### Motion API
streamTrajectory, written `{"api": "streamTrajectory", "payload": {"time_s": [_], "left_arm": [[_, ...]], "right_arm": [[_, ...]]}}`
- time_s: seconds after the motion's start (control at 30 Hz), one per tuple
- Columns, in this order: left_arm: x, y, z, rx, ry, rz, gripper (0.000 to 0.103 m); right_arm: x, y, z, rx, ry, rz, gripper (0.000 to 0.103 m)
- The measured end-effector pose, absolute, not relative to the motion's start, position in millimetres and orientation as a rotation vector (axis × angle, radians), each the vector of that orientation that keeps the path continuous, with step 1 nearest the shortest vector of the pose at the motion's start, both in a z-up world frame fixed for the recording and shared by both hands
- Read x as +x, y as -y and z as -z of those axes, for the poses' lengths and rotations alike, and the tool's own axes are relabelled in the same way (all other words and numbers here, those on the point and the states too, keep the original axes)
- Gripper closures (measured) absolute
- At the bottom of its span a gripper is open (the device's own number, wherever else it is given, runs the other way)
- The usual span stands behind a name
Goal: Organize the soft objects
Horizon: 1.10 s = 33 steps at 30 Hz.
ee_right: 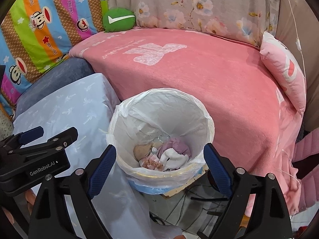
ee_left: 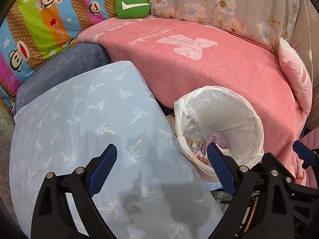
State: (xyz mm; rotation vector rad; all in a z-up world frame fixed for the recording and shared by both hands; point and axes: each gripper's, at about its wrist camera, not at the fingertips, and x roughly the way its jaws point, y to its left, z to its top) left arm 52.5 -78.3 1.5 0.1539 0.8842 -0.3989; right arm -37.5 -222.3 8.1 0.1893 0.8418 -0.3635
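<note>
- Pink blanket (ee_right: pixel 199 83) covers the bed beyond both grippers; it lies flat and bare, with a pink pillow (ee_right: pixel 283 67) propped at its far right edge and a small green cushion (ee_right: pixel 119 19) at the back left corner.
- Pale blue pillow (ee_left: pixel 83 123) lies straight under the left gripper (ee_left: pixel 161 169), its long axis running away and to the left, resting on a dark blue cushion (ee_left: pixel 59 69).
- White-lined bin (ee_right: pixel 159 131) sits right under the right gripper (ee_right: pixel 159 165), between the blue pillow and the blanket; small soft cloths (ee_right: pixel 169 155) lie at its bottom.
- Both grippers have their fingers spread wide with nothing between them.
- By my reading, the left hand is nearer the blue pillow and the right is nearer the pink one.
</note>
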Motion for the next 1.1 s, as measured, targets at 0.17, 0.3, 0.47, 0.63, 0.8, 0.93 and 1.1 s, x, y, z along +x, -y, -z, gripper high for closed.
{"api": "streamTrajectory", "payload": {"time_s": [0.17, 0.3, 0.47, 0.63, 0.8, 0.93, 1.1], "left_arm": [[52, 80, 2, 0.165, -0.893, 0.396, 0.015], [51, 82, 3, 0.168, -0.894, 0.387, 0.015], [50, 85, 5, 0.181, -0.897, 0.388, 0.015], [49, 88, 8, 0.189, -0.909, 0.389, 0.015], [48, 92, 11, 0.199, -0.930, 0.402, 0.015], [47, 96, 13, 0.208, -0.937, 0.399, 0.015], [48, 99, 17, 0.216, -0.959, 0.384, 0.015]], "right_arm": [[-41, 227, -5, 0.200, -0.861, 0.361, 0.016], [-43, 226, -3, 0.194, -0.873, 0.365, 0.016], [-43, 226, 0, 0.178, -0.883, 0.367, 0.015], [-43, 228, 1, 0.165, -0.888, 0.380, 0.015], [-42, 230, 5, 0.165, -0.906, 0.380, 0.015], [-41, 231, 8, 0.168, -0.912, 0.379, 0.015], [-40, 234, 10, 0.170, -0.914, 0.386, 0.015]]}}
